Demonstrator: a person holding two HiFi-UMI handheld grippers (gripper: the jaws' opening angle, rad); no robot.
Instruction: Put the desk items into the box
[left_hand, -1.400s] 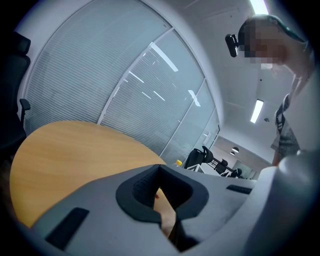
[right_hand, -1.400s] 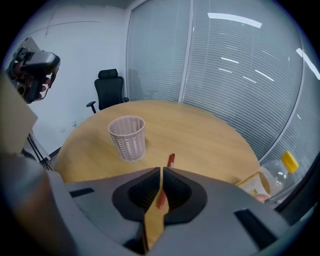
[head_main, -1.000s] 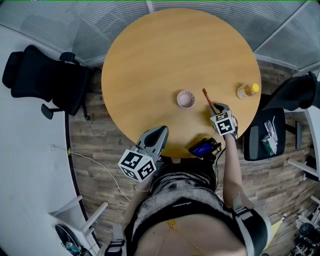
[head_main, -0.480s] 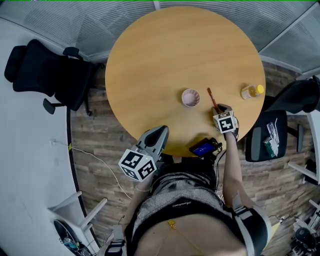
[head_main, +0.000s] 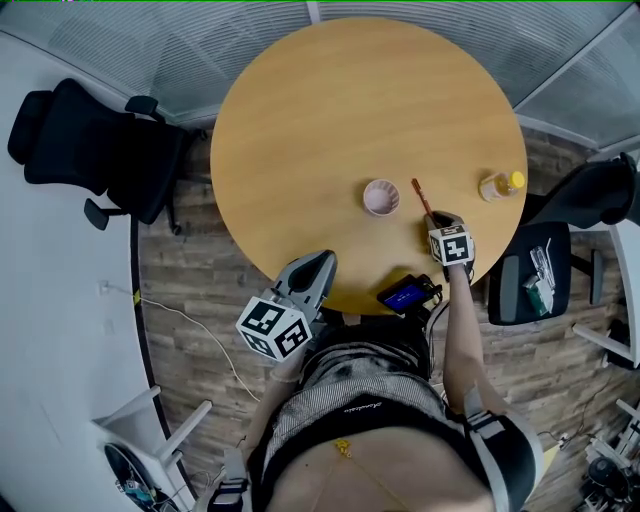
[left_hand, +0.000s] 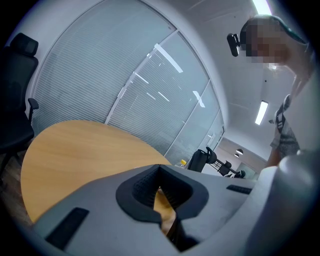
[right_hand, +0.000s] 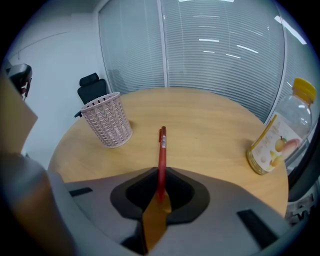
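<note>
Now, up close, the right gripper (right_hand: 159, 189) has just closed onto the red pen (right_hand: 162, 150), a grip the head view hides; pen lies on the surface (right_hand: 210, 115) between basket (right_hand: 107, 120) and bottle (right_hand: 277, 135), which holds yellow liquid. Left gripper (left_hand: 159, 194) clenched, empty.

Table (head_main: 340, 110): smooth, matt wood-look top with a faint sheen. Pen (right_hand: 162, 150): glossy red plastic. Basket (right_hand: 107, 120): pale pink plastic, openwork zigzag weave, matt. Bottle (right_hand: 277, 135): clear glossy plastic, yellow cap, printed label. Floor (head_main: 200, 270): rough-grained wood planks. Chair (head_main: 90, 150): black, matt upholstery. Blinds (right_hand: 220, 50): fine slats, satin grey-white.
</note>
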